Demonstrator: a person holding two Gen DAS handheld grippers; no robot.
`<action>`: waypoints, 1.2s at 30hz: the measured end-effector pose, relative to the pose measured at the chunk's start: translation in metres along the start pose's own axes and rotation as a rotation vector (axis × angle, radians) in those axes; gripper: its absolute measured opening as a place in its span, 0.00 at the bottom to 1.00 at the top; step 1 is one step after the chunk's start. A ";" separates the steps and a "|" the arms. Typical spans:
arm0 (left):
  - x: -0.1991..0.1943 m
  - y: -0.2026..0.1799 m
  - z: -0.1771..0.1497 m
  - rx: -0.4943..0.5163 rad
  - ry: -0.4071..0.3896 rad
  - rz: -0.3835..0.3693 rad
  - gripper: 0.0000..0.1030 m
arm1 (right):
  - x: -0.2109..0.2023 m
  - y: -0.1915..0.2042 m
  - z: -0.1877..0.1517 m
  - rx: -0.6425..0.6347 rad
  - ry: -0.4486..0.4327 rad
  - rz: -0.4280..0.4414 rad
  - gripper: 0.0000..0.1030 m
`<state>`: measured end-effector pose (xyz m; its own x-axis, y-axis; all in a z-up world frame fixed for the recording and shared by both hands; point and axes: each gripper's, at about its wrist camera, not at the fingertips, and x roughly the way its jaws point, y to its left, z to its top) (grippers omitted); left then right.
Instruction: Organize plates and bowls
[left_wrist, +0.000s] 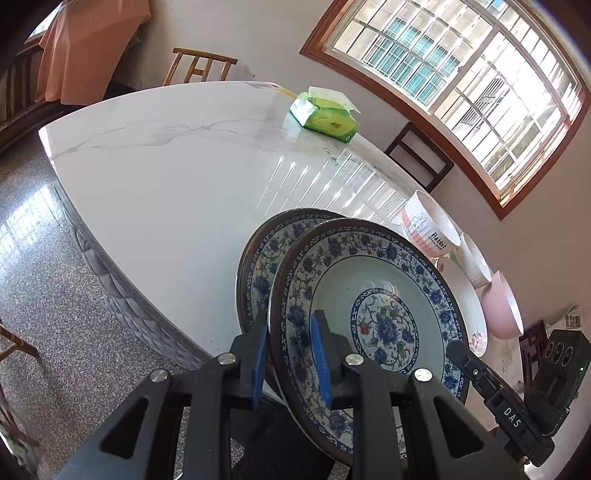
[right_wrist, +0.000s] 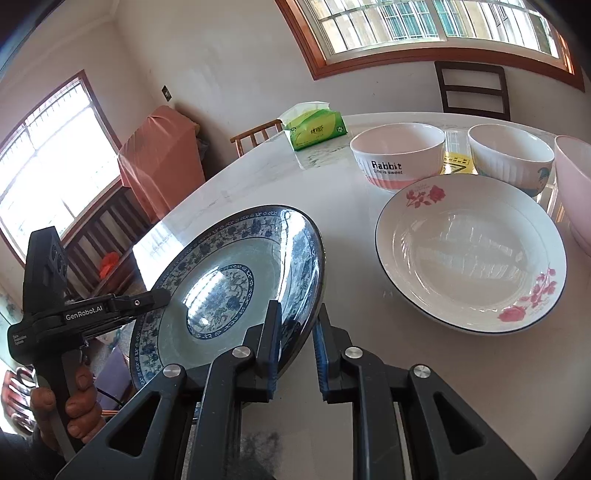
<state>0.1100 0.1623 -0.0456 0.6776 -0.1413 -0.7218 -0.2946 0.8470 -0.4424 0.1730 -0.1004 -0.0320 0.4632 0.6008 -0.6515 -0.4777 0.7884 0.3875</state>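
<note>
Two black handheld grippers with blue finger pads share one load over the white marble-look table (right_wrist: 229, 177): the left gripper (left_wrist: 288, 360) pinches the near rim of a blue-and-white floral porcelain plate (left_wrist: 369, 310), one pad on its face and one behind, while the right gripper (right_wrist: 295, 350) clamps the opposite rim of what appears to be the same plate, its pads pressed close on the thin edge. The plate hangs tilted, clear of the tabletop. In the left wrist view a second blue-patterned plate (left_wrist: 255, 266) lies just behind it, seemingly the one it is meant to sit on. Beside them rest a white shallow plate with pink roses (right_wrist: 469, 254), a white bowl lettered "Rabbit" (right_wrist: 397, 158), a ribbed white bowl (right_wrist: 511, 155) and a pale pink bowl (right_wrist: 576, 192); a green tissue pack (right_wrist: 316, 129) sits farther back. The step in hand looks like stacking like with like. Done well, both hands would level the plate together, centre it over its twin, lower it until the rims nest, and only then ease the pads off, one side first, so glazed porcelain neither slides nor knocks
</note>
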 end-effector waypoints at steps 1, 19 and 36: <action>0.001 0.001 0.002 -0.003 0.000 0.001 0.21 | 0.002 0.001 0.000 -0.008 0.001 -0.004 0.17; 0.012 0.011 0.019 -0.033 -0.005 -0.010 0.21 | 0.021 0.015 0.009 -0.086 -0.017 -0.079 0.21; 0.014 0.016 0.019 -0.038 -0.014 -0.033 0.23 | 0.035 0.023 0.012 -0.112 0.024 -0.118 0.30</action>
<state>0.1273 0.1834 -0.0530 0.6968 -0.1616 -0.6989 -0.2973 0.8217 -0.4863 0.1871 -0.0603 -0.0381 0.5039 0.5004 -0.7040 -0.5019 0.8330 0.2329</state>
